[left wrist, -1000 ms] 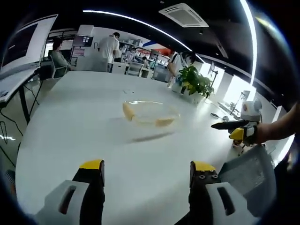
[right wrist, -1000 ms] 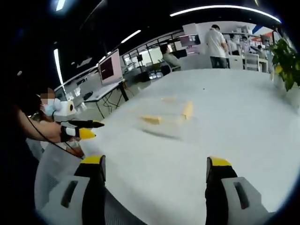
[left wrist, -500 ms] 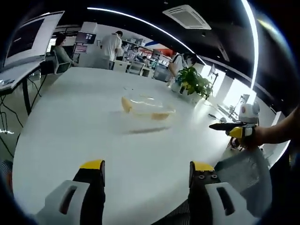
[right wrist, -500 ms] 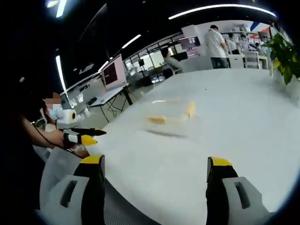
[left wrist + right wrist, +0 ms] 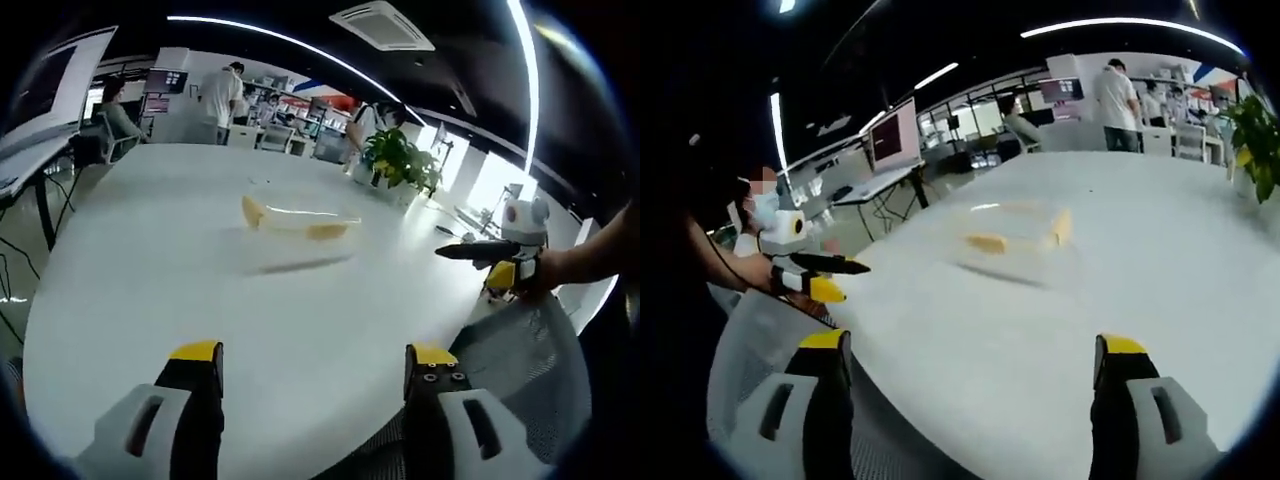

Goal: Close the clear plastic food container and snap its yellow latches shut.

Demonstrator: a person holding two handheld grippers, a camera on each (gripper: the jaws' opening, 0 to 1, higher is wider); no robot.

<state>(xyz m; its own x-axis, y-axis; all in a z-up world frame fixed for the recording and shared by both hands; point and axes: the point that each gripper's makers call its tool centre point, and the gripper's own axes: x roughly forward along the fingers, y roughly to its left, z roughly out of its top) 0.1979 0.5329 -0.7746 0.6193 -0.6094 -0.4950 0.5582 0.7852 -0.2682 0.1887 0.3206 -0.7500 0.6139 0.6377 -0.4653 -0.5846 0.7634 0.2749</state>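
Left tool (image 5: 311, 372) jaws spread, empty. Clear food container (image 5: 298, 215) mid-surface (image 5: 150, 270), well ahead, long axis crosswise, yellow latches (image 5: 253, 210) at ends. Right tool (image 5: 970, 362) likewise spread, empty; neither clearly nearer.

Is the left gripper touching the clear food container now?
Apart. In the left gripper view, the left gripper stands open, with a wide stretch of bare white table between its jaws and the clear container.

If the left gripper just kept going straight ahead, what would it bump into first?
Probably the clear plastic food container with yellow latches on the white table; bare tabletop lies between, though depth is hard to judge.
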